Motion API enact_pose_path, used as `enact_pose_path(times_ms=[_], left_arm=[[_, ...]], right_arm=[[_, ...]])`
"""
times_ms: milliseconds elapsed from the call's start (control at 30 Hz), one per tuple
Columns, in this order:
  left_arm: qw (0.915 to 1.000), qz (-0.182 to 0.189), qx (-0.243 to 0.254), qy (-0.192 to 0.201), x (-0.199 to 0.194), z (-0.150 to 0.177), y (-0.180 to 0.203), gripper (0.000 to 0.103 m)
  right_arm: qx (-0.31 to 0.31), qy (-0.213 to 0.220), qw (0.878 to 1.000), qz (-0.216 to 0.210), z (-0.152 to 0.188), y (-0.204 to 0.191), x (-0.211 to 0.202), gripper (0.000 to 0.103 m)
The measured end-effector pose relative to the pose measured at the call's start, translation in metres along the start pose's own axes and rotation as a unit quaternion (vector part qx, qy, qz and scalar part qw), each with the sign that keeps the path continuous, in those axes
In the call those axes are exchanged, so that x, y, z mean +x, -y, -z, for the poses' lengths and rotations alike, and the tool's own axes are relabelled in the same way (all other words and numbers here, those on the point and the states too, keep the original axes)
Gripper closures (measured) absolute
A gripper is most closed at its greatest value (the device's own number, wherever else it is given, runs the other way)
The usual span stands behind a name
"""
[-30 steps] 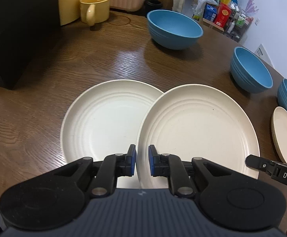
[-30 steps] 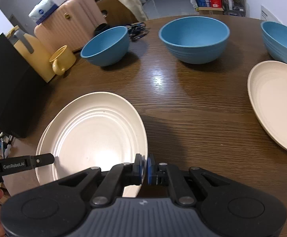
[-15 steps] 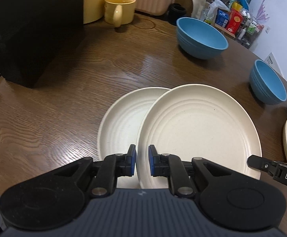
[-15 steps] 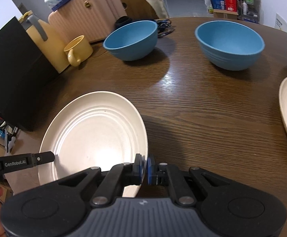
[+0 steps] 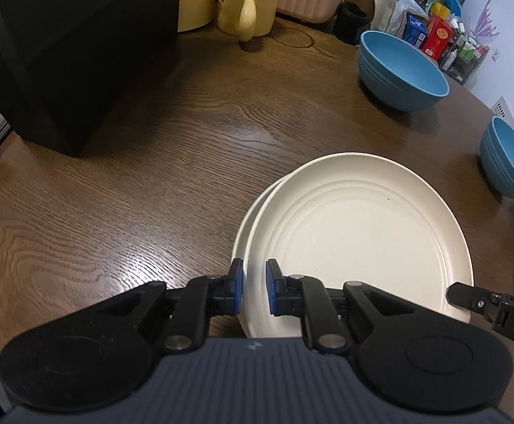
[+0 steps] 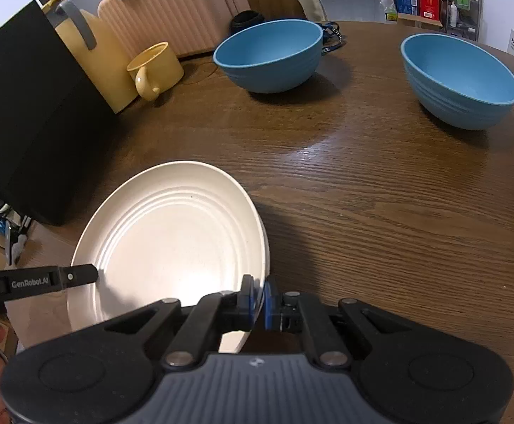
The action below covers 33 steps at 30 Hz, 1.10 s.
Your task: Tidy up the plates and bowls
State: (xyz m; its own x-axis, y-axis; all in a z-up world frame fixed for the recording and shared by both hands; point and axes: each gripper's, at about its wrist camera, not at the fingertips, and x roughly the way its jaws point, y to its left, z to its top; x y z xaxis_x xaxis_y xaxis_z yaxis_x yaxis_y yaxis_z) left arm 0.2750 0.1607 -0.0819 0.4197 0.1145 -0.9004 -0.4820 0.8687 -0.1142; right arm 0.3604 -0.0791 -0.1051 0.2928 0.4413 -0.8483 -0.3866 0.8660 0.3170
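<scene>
The left tool [image 5: 254,291] is pinched narrow on the near rim of a cream ribbed plate [image 5: 359,236], and the right tool [image 6: 258,298] is clamped tight on the same plate's rim at its other side, so both hands carry it together above the table [image 5: 151,183]. In the left wrist view a second cream plate [image 5: 248,219] shows as a thin crescent under the carried one's left edge; the two are nearly lined up, the upper one sitting a little to the right. Whether it already rests on the lower plate I cannot tell.

Beyond the plates stand two blue bowls [image 6: 269,54] [image 6: 460,79], well apart from each other, and a yellow mug [image 6: 154,69] beside a black box [image 6: 34,120].

The main risk, as I judge it, is letting go while the upper plate is off-centre or tilted: it could slide off the lower rim, clatter onto the wood, or push the lower plate sideways. Uneven release, one tool letting go before the other, would tip the plate.
</scene>
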Motion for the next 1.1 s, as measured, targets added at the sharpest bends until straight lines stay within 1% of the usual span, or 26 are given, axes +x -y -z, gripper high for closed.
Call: enact_pose_path(times_ms=[167, 300, 433, 633, 800, 967, 1100], left_arm=[[1.0, 0.001, 0.006, -0.004, 0.011, -0.006, -0.004, 0.089], [0.9998, -0.004, 0.019, 0.003, 0.015, -0.009, -0.002, 0.089], [0.9995, -0.007, 0.029, 0.002, 0.018, -0.011, -0.001, 0.089], [0.9977, -0.026, 0.062, -0.002, 0.017, -0.006, 0.009, 0.089], [0.9958, -0.036, 0.084, 0.0, 0.015, -0.002, 0.014, 0.089], [0.9948, -0.022, 0.1, 0.007, 0.013, -0.001, 0.023, 0.089], [0.9948, -0.016, 0.101, 0.004, 0.014, 0.002, 0.026, 0.089]], right_arm=[[-0.01, -0.001, 1.0, 0.01, -0.001, -0.006, 0.007, 0.097], [-0.024, 0.0, 0.999, 0.021, -0.001, -0.01, 0.011, 0.096], [-0.039, 0.003, 0.999, 0.034, -0.002, -0.017, 0.012, 0.096], [-0.068, 0.005, 0.996, 0.059, -0.001, -0.028, 0.009, 0.095], [-0.089, -0.001, 0.992, 0.084, 0.002, -0.037, 0.011, 0.095], [-0.092, -0.007, 0.992, 0.081, 0.003, -0.04, 0.014, 0.095], [-0.092, -0.011, 0.992, 0.084, 0.003, -0.041, 0.015, 0.095]])
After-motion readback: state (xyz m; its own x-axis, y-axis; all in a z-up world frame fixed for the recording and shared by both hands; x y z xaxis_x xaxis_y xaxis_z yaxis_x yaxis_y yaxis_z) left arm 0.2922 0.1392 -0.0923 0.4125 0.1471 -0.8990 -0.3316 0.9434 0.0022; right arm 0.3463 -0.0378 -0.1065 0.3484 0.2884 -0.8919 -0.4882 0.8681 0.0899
